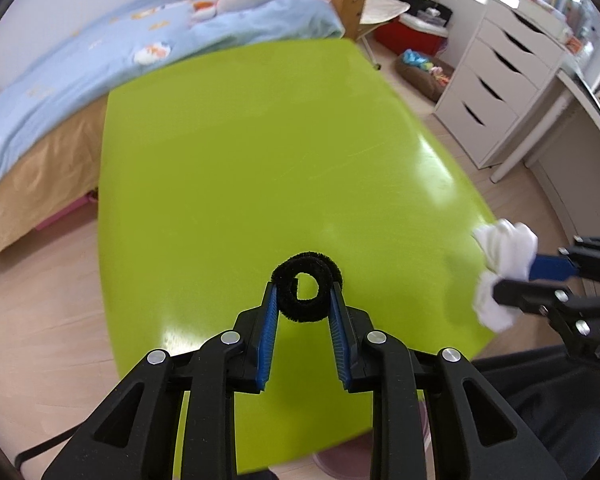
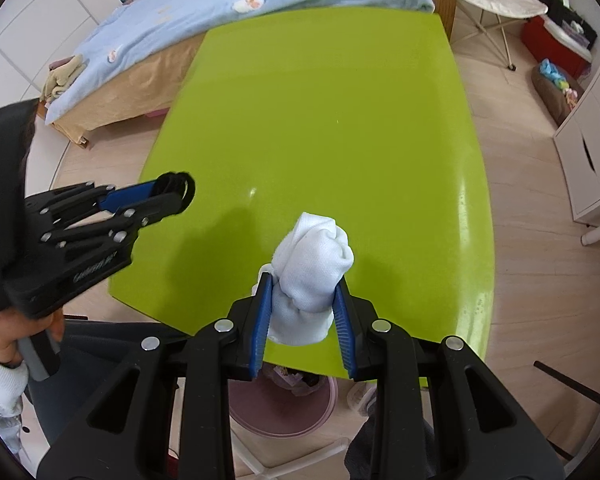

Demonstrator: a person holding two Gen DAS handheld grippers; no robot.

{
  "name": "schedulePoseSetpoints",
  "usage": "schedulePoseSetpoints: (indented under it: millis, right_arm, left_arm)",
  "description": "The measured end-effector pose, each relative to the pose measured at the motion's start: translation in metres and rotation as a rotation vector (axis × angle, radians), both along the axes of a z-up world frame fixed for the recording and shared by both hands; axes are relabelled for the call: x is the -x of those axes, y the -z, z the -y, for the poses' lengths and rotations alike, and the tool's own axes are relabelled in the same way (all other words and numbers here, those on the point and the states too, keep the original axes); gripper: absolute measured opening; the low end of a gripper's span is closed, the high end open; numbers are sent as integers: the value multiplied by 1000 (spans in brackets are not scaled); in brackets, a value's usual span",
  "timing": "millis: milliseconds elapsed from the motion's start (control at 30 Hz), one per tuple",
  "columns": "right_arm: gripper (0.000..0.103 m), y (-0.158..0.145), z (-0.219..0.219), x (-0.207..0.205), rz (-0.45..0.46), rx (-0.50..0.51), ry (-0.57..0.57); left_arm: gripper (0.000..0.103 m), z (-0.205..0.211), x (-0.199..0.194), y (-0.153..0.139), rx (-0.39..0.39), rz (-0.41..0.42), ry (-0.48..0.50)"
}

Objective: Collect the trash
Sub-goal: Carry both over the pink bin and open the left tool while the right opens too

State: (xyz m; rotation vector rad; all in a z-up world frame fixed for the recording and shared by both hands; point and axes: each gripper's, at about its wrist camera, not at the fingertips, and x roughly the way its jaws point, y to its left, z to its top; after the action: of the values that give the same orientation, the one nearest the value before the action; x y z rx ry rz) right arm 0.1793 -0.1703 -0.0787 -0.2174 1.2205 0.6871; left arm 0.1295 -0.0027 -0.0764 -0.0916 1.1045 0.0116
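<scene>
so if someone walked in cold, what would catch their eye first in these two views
The bright green table fills the middle of both views, bare of loose items. Above its near edge, the left gripper pinches a fuzzy black ring, and to its right the right gripper clamps a crumpled white cloth. Behind the table lies a bed with a light blue cover.

Green tabletop (image 2: 320, 120) lying bare ahead of both grippers, wide room to pass. Bed (image 1: 60, 92) hugging its far-left edge, white drawer unit (image 1: 496, 88) standing off to the right w/ floor gap between. Pink bin (image 2: 284, 404) sitting under table's near edge.
</scene>
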Motion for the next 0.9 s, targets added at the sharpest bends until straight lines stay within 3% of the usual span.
schedulePoseSetpoints:
  millis: [433, 900]
  right_arm:
    - [30, -52, 37, 78, 150, -71, -32]
    - [30, -56, 71, 164, 170, -96, -88]
  left_arm:
    - [25, 45, 101, -53, 10, 137, 68]
    - [25, 68, 177, -68, 44, 194, 70]
